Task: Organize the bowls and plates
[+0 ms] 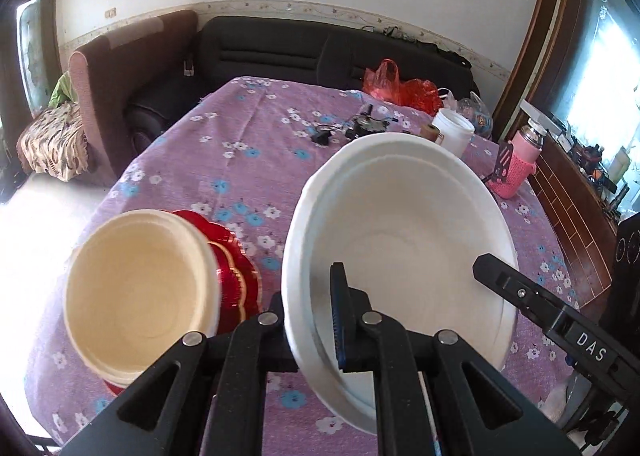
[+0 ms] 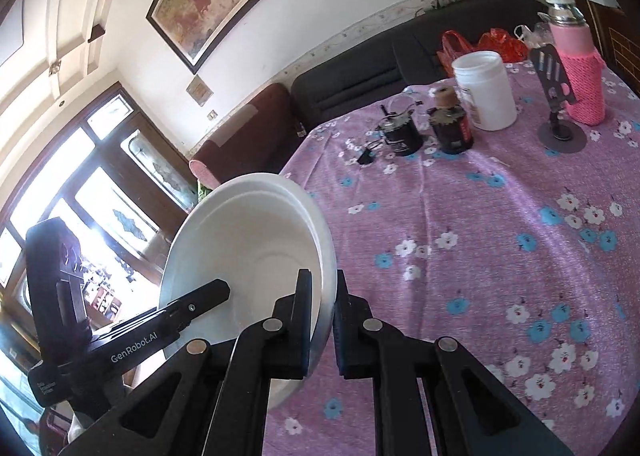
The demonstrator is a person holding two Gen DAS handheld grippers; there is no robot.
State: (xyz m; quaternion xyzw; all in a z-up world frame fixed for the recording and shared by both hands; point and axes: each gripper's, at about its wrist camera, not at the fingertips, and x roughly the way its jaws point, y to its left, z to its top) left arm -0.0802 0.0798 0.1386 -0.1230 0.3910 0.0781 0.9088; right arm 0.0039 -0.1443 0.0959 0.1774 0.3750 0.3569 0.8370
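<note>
Left wrist view: black two-finger left gripper (image 1: 310, 316) is seen clenched on the near rim of a large white smooth round bowl (image 1: 400, 232); one blue-padded finger is inside the wall, the other outside. Bowl is held tilted above the table, mouth toward the camera. The tip of the right gripper (image 1: 516, 290) is seen over the bowl's right rim. One cream round bowl (image 1: 140, 288) is seen to the left, sitting on a red scalloped plate with gold trim (image 1: 236, 272). All rest on a round table under purple floral cloth (image 1: 240, 160). At the far edge: one white plastic jar (image 1: 454, 132), one bottle in a pink knitted sleeve (image 1: 520, 160), red plastic bags (image 1: 400, 90).

Right wrist view: right gripper (image 2: 322, 330) is seen closed on the opposite rim of the same white bowl (image 2: 248, 252), rim pinched between both pads, bowl edge-on and off the cloth. The left gripper (image 2: 208, 294), marked GenRobot.AI, is seen reaching in from the left. On the cloth: two dark cylindrical cans (image 2: 428, 132), one white jar, one pink-sleeved bottle, one grey slotted stand on a disc base (image 2: 558, 96).
</note>
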